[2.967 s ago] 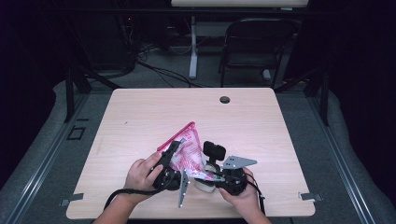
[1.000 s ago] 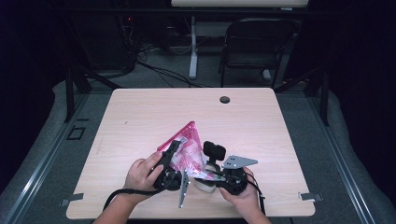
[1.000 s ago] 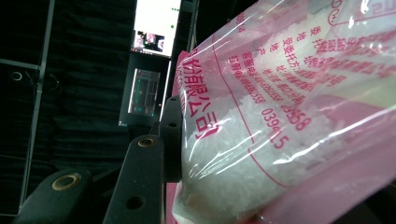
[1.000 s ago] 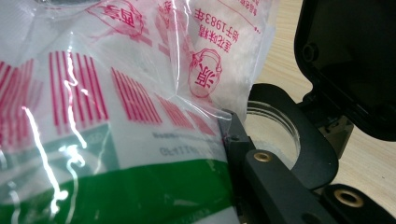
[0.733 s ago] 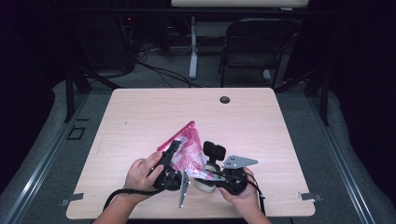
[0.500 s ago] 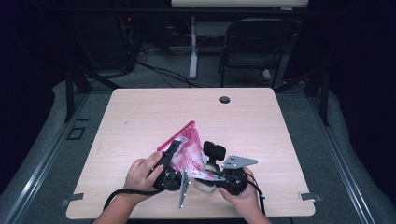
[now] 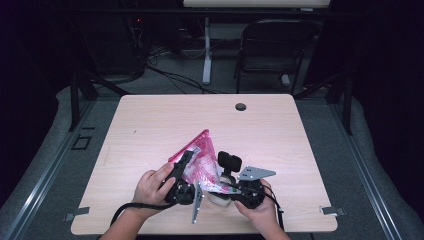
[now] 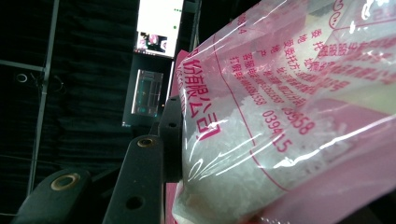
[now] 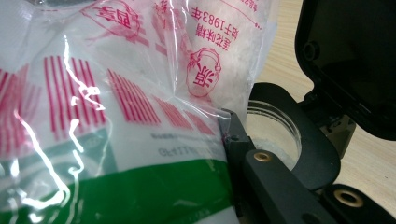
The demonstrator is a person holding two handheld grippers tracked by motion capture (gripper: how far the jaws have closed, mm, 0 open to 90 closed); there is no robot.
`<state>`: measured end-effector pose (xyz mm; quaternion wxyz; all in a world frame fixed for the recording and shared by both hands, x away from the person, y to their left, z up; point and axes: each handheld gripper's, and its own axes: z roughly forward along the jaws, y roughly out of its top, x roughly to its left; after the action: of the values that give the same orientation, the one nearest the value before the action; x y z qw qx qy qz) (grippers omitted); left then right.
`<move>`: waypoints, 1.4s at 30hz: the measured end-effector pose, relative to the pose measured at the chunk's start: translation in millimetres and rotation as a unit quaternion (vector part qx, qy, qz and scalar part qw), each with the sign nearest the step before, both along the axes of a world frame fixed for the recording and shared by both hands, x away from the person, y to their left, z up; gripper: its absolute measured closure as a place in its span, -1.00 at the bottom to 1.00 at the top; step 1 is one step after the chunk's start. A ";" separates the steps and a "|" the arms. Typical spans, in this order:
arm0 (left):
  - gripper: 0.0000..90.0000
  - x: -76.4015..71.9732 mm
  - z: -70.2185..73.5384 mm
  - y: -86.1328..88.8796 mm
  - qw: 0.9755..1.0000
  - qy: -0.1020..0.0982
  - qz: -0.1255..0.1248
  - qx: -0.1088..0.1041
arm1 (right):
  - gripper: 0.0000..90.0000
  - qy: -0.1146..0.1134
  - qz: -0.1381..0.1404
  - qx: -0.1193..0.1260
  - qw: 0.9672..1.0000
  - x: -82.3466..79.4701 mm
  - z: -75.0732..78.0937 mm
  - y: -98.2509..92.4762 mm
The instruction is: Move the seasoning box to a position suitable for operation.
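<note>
1. Looked like the pouring step: a pink printed plastic bag (image 7: 198, 159) of white grains was held up off the surface (image 7: 150, 125), tipped toward a small clear jar (image 9: 273, 135) sitting just under and to the right of the bag, near the front edge.

2. Left hand-held gripper (image 7: 183, 165) was clamped on the bag's left side. In the left gripper view one black jaw pressed right against the plastic, about half closed around the bulge of grains.

3. Right hand-held gripper (image 7: 231, 187) was pinched tight on the bag's lower right corner. In the right gripper view the film was bunched up at the jaw, directly beside the jar's rim.

4. Contents: the bag (image 8: 280, 116) was still pretty full of coarse white crystals, salt or sugar by the look of it. The jar seemed to have a bit of white stuff at the bottom, but I couldn't really tell how much.

5. Couldn't see whether the bag's corner was actually open over the jar's mouth, it's hidden behind the plastic.

6. My guess for the next move: keep the corner lined up above the jar's mouth and tilt the bag slowly. Too fast and the grains would dump onto the surface beside the jar.
</note>
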<state>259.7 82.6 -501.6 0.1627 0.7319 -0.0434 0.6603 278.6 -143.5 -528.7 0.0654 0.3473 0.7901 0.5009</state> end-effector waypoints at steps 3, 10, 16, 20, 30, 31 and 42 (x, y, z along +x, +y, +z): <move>0.46 -0.3 0.1 -0.3 1.000 -0.002 0.000 0.002 | 0.98 0.000 -0.001 0.000 1.000 0.1 -0.1 -0.1; 0.46 -1.0 1.1 -0.3 1.000 -0.001 0.002 0.003 | 0.98 0.000 0.000 0.000 1.000 -0.1 0.1 -0.3; 0.46 -1.0 0.9 -0.4 1.000 -0.001 0.000 0.001 | 0.98 0.000 -0.001 0.001 1.000 -0.2 0.1 -0.4; 0.46 -1.3 1.2 -0.4 1.000 -0.002 0.000 0.000 | 0.98 0.000 -0.002 0.001 1.000 -0.2 0.3 -0.6; 0.46 -1.4 2.4 -0.1 1.000 -0.002 0.000 -0.003 | 0.98 -0.001 -0.003 0.008 1.000 -0.6 0.5 0.1; 0.46 -1.3 2.4 -0.1 1.000 -0.001 -0.001 -0.003 | 0.98 -0.001 -0.003 0.008 1.000 -0.6 0.5 0.1; 0.46 -2.4 3.4 0.2 1.000 -0.003 -0.001 -0.004 | 0.98 -0.002 -0.002 0.007 1.000 -1.2 1.3 0.1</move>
<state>257.3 82.8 -498.3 0.1661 0.7294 -0.0417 0.6624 277.4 -143.5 -527.4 0.0657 0.3479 0.7856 0.5075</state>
